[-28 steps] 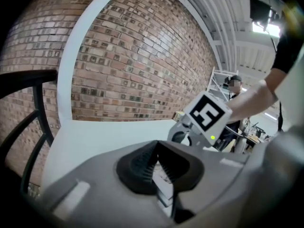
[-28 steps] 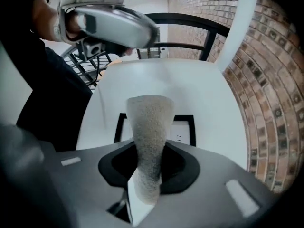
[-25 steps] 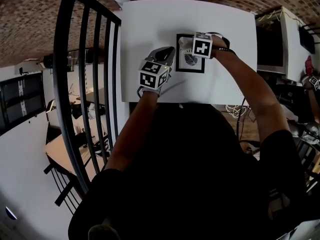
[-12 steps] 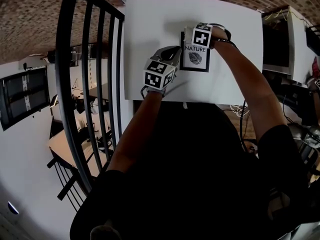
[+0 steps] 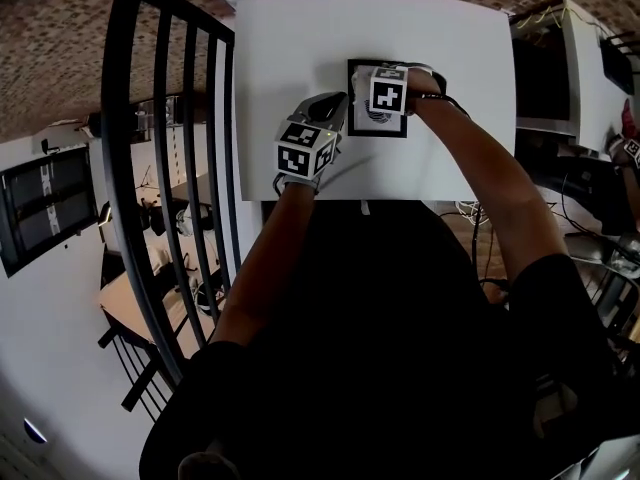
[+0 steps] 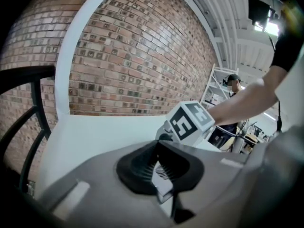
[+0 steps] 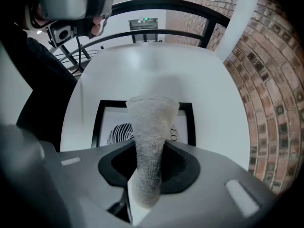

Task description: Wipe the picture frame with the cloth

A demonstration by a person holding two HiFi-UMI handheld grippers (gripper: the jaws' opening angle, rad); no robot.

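Observation:
A black picture frame (image 5: 384,129) with a white print lies flat on the white table (image 5: 300,48). My right gripper (image 5: 372,94) hovers over its middle, shut on a pale grey cloth (image 7: 149,141). The cloth sticks out past the jaws and hangs over the frame (image 7: 183,127), hiding most of the print. My left gripper (image 5: 338,107) rests at the frame's left edge. In the left gripper view the jaws of that gripper (image 6: 159,174) stand together with nothing between them, and the frame itself is out of sight there.
A black metal railing (image 5: 165,168) runs along the table's left side. A brick wall (image 6: 133,56) stands behind the table. A monitor (image 5: 545,68) sits off the right edge. The table's near edge (image 5: 365,200) is just past my left wrist.
My right gripper with the cloth has slid back over the print, covering the lettering that showed half a second ago. The left gripper has stayed at the frame's left edge.

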